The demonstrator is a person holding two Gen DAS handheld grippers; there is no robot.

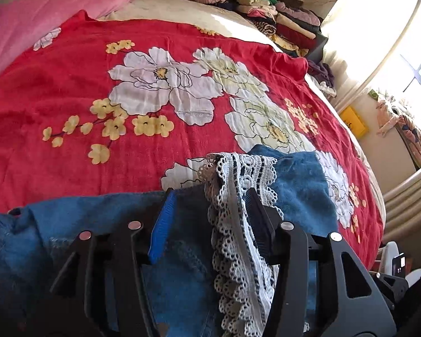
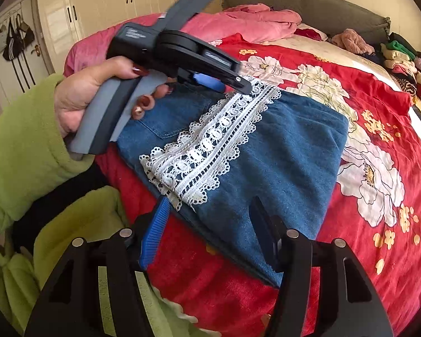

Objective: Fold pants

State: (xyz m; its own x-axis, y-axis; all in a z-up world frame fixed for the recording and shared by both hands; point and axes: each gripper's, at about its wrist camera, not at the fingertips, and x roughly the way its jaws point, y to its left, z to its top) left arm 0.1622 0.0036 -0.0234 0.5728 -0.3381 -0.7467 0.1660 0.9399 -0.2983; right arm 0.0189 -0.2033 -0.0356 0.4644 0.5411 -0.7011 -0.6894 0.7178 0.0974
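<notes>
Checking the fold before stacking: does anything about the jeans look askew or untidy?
Mostly neat. The white lace trim runs diagonally across the folded jeans, overhanging their near edge; the left gripper stands open over its far end.

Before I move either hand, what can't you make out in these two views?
- Left wrist view: the near part of the folded pants is hidden beneath the left gripper; whether its fingers pinch the lace trim is unclear.
- Right wrist view: the pants' near corner is covered by the right gripper, and its fingers appear apart.
- Both views: the clothes pile at the bed's far side is too small to sort.
</notes>
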